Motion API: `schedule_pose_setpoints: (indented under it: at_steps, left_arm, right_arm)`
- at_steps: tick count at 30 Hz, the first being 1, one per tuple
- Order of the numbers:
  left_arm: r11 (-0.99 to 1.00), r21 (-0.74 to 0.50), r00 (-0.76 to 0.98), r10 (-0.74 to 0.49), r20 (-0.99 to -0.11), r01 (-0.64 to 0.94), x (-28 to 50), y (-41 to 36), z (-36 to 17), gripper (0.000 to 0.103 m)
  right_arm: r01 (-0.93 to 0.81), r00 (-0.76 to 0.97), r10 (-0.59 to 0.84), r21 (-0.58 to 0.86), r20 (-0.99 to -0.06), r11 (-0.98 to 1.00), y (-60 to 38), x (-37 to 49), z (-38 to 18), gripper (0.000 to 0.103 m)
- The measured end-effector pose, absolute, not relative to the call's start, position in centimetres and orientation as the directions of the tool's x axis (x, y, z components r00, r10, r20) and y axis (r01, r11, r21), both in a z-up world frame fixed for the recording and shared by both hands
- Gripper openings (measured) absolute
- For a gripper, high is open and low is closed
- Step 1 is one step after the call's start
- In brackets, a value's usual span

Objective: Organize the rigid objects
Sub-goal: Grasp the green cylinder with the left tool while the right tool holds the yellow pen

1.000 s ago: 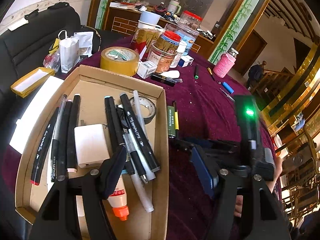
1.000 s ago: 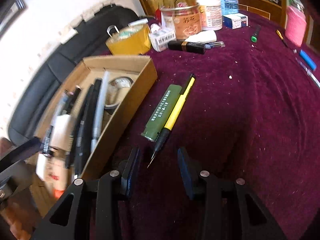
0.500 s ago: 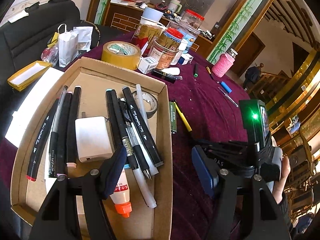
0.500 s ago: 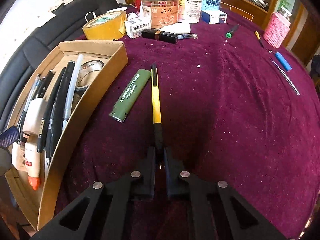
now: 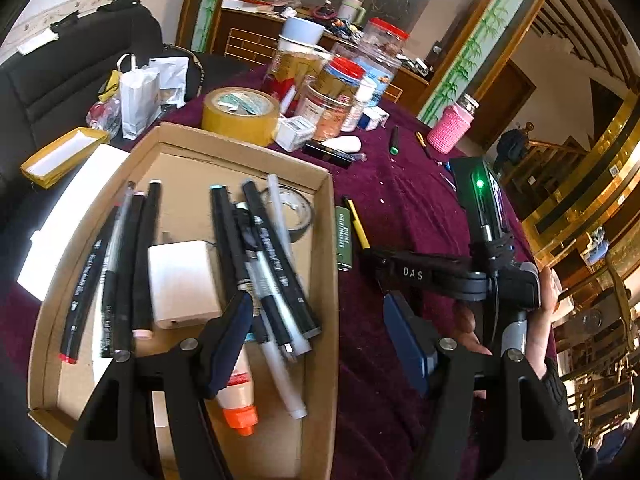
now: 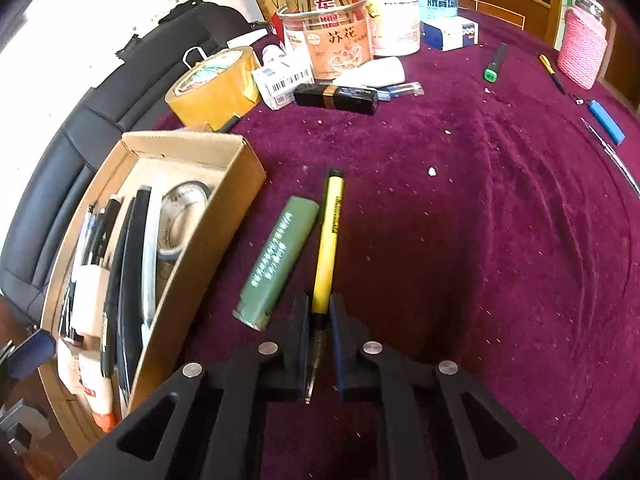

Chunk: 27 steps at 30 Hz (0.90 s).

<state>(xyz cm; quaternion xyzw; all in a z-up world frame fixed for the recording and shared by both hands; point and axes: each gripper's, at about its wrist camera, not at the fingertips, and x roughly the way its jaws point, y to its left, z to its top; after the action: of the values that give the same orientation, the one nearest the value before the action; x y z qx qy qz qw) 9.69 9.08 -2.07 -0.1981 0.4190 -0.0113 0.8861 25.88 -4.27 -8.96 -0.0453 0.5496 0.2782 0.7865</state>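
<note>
My right gripper (image 6: 319,320) is shut on the black tip end of a yellow pen (image 6: 328,240), whose far end rests on the purple cloth. A green lighter (image 6: 276,264) lies just left of the pen. The cardboard tray (image 6: 200,256) to the left holds several black markers, a white block, a tape roll and a glue bottle. In the left wrist view my left gripper (image 5: 320,336) stands open over the tray's near right wall (image 5: 324,280), with nothing between its fingers. The right gripper's body (image 5: 440,276) and the pen (image 5: 357,224) show to its right.
At the back stand a yellow tape roll (image 6: 212,84), jars and cans (image 6: 340,44), a black tube (image 6: 336,98) and a pink knitted jar (image 6: 582,52). A green-capped marker (image 6: 494,64), a blue lighter (image 6: 606,120) and a thin pen lie at the right.
My right gripper went from open around the pen's tip to shut on it, and the pen swung to point straight away from the gripper. The left gripper stays open over the tray.
</note>
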Motion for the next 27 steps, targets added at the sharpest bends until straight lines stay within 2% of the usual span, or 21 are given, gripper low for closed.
schedule_pose_setpoints:
  at_steps: [4,10,17,20,27]
  left_arm:
    - [0.940,-0.324,0.631,-0.188,-0.752,-0.105,11.0,6.9,-1.8,0.067]
    - [0.970,-0.243,0.564,-0.186,-0.805,-0.027,15.6,2.7,-2.1,0.067]
    - [0.982,-0.191,0.427,-0.172,-0.888,-0.001,22.7,0.2,-4.7,0.067]
    - [0.987,-0.154,0.350,-0.130,-0.928,-0.042,24.7,0.4,-6.4,0.067]
    - [0.992,-0.112,0.301,-0.092,-0.949,-0.049,26.3,0.5,-7.7,0.067]
  right_arm:
    - [-0.443,0.270,0.368,0.224,-0.890,0.868,-7.1,25.4,-8.5,0.009]
    - [-0.308,0.273,0.504,0.422,-0.820,0.853,-13.5,26.8,-8.6,0.009]
    - [-0.188,0.227,0.569,0.538,-0.790,0.822,-16.5,27.9,-9.8,0.009]
    - [-0.177,0.226,0.572,0.544,-0.789,0.820,-16.4,28.2,-9.9,0.009]
    - [-0.176,0.228,0.579,0.552,-0.783,0.815,-16.4,28.3,-9.7,0.009]
